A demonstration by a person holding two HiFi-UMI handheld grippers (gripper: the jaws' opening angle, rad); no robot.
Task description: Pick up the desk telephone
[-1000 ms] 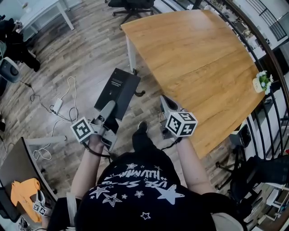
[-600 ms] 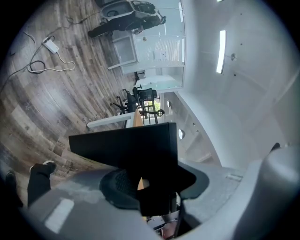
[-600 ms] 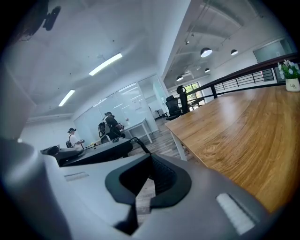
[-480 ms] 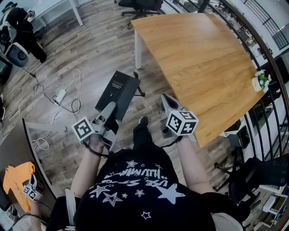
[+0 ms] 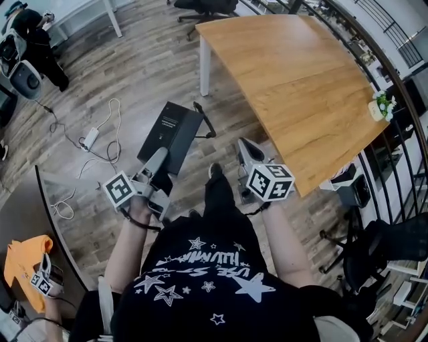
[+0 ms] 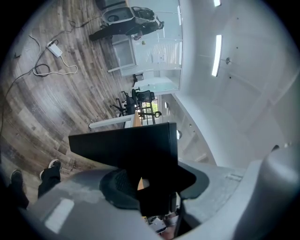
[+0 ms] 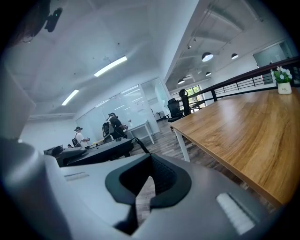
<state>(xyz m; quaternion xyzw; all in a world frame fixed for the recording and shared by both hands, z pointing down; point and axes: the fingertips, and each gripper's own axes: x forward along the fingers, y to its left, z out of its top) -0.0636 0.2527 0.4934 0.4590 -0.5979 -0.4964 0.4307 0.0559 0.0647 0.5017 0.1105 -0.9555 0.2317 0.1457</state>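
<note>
Grey-brown plank floor below, with a white corded adapter lying loose. At right, broad light-wood tabletop on white legs, small potted plant at its far edge beside a black railing. Black office chair beyond. Overhead, white ceiling with two long strip lights and round lamps; glass partitions at the back.

An office: wooden desk, swivel chair, glass partitions, strip lights.
</note>
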